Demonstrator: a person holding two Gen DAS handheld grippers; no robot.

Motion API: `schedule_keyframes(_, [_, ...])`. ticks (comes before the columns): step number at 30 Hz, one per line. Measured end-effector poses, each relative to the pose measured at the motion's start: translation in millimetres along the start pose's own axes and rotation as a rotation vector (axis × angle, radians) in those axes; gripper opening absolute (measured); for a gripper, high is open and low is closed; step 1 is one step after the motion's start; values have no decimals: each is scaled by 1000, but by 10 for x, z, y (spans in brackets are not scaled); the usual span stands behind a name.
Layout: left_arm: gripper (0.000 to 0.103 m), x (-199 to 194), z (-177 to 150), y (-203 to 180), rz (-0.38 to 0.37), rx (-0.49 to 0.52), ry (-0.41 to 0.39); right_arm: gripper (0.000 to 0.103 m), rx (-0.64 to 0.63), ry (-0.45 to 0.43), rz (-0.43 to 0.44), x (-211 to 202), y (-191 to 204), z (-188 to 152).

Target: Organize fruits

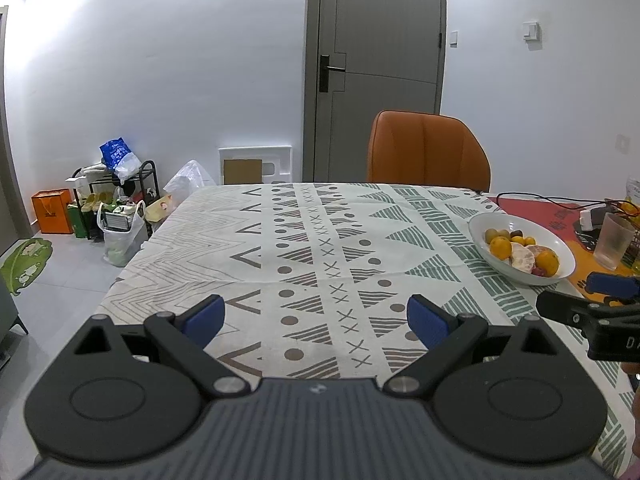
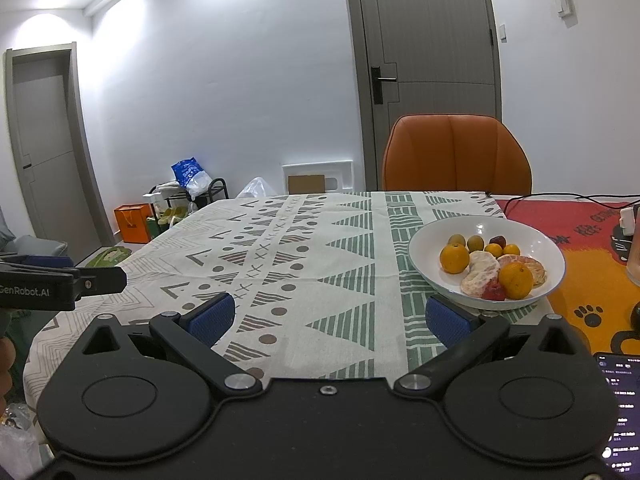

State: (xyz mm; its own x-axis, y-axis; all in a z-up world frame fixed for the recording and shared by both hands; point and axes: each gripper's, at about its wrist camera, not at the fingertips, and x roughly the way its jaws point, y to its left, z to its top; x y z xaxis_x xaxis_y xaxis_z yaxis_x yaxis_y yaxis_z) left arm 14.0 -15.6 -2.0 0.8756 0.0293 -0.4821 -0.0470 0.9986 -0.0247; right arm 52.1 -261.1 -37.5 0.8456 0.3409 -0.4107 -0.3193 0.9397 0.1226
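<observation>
The left gripper (image 1: pixel 316 320) hovers over the patterned cloth (image 1: pixel 304 248), its blue pads spread wide with nothing between them. The right gripper (image 2: pixel 330 318) is spread the same way and empty, its right pad just before the rim of the white bowl (image 2: pixel 424 248). The bowl sits on the cloth's right edge and holds two oranges (image 2: pixel 454 258), peeled segments (image 2: pixel 482 274), small yellow and green fruits and something red. An orange chair (image 2: pixel 456 154) stands behind the table.
</observation>
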Motion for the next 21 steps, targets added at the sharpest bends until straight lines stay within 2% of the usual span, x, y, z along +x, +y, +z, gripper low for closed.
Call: schedule_keyframes(21, [97, 9, -11, -14, -10, -5, 2, 103, -9, -1, -1, -6, 21, 0])
